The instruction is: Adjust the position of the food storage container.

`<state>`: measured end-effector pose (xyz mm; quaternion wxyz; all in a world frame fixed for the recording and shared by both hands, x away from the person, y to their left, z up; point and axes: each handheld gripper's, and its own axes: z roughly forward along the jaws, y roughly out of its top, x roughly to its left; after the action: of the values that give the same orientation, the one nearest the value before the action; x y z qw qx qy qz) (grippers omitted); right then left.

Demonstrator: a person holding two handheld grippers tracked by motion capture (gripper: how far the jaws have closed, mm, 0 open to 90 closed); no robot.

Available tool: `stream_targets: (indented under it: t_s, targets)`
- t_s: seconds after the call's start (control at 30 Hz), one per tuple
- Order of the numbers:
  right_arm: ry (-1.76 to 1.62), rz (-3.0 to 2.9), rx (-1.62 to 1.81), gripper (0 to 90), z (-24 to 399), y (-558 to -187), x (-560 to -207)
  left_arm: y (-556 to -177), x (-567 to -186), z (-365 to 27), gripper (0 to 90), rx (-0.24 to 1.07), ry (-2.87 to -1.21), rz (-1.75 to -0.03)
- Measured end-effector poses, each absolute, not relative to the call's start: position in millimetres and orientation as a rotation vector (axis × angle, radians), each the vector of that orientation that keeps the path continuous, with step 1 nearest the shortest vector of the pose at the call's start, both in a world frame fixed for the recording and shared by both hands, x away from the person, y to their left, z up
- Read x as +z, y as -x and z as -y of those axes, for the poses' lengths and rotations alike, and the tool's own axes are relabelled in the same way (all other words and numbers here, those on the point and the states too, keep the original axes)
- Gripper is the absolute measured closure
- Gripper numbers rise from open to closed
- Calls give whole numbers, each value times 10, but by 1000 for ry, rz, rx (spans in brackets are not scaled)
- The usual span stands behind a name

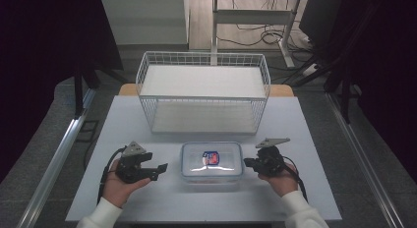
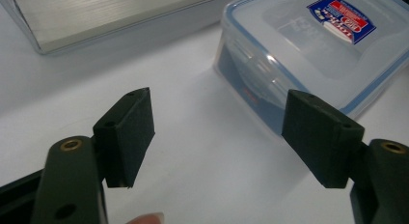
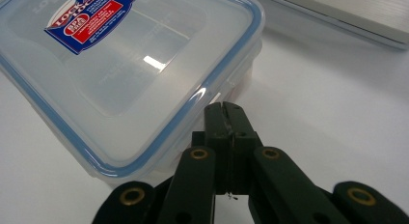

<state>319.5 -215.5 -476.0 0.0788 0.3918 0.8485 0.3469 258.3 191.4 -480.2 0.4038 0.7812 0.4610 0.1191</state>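
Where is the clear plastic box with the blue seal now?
In the high view, the plastic box lies on the table's near side, between the two tongs, in front of the wire basket.

We saw a clear box (image 1: pixel 212 161) whose lid carried a blue seal line round its rim and a label (image 3: pixel 89 17) in blue and red with white lettering, and it sat on a table (image 1: pixel 147 198) of plain pale grey-white. The left gripper (image 1: pixel 161 168) and the right gripper (image 1: pixel 247 162) were black, each with brass-coloured rivets at its joints and a grey plate on top, and the sleeves (image 1: pixel 101 215) behind them were white. Beyond stood a white basket (image 1: pixel 204 98) with a fine wire grid pattern, against a dark grey speckled floor (image 1: pixel 44 125) and black curtains (image 1: pixel 44 51).
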Motion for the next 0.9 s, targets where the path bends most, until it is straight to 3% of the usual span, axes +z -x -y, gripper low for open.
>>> stream_targets:
  t_s: [0.43,0.9]
  targets:
    - [-1106,-2542,1058,887,1935,-3186,-4796,-2593,-4810,-1928,270,296,-1970,-1172]
    - [-1128,-2456,1117,887,2178,-3112,-4676,-2586,-4799,-1964,269,305,-1951,-1177]
